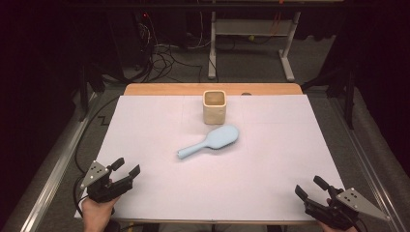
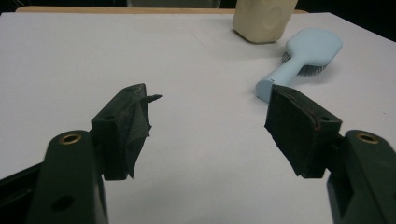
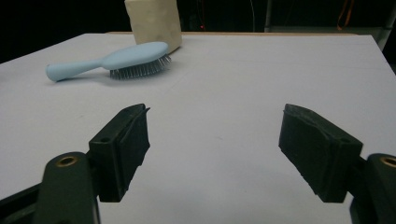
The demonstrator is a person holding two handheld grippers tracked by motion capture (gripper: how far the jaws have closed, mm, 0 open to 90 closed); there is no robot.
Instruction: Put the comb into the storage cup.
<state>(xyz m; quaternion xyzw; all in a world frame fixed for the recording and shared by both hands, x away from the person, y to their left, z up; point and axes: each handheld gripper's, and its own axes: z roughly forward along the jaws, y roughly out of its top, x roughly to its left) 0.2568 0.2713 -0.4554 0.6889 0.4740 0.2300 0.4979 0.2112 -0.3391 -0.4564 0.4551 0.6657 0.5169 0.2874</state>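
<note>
Brush (image 1: 209, 142) lies bristles down just before the cup (image 1: 214, 107), so I hold left tongs (image 1: 124, 167) and right tongs (image 1: 309, 186) spread, well short of it.

Tongs (image 2: 210, 123) with jaws spread wide, white table (image 2: 93, 60), blue hairbrush (image 2: 303, 53) bristles down, beige cup (image 2: 262, 18) just behind

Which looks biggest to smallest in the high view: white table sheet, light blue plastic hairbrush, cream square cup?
1. White table sheet, far the largest.
2. Light blue plastic hairbrush, longest object.
3. Cream square cup, smallest, though farther from the camera.
</note>
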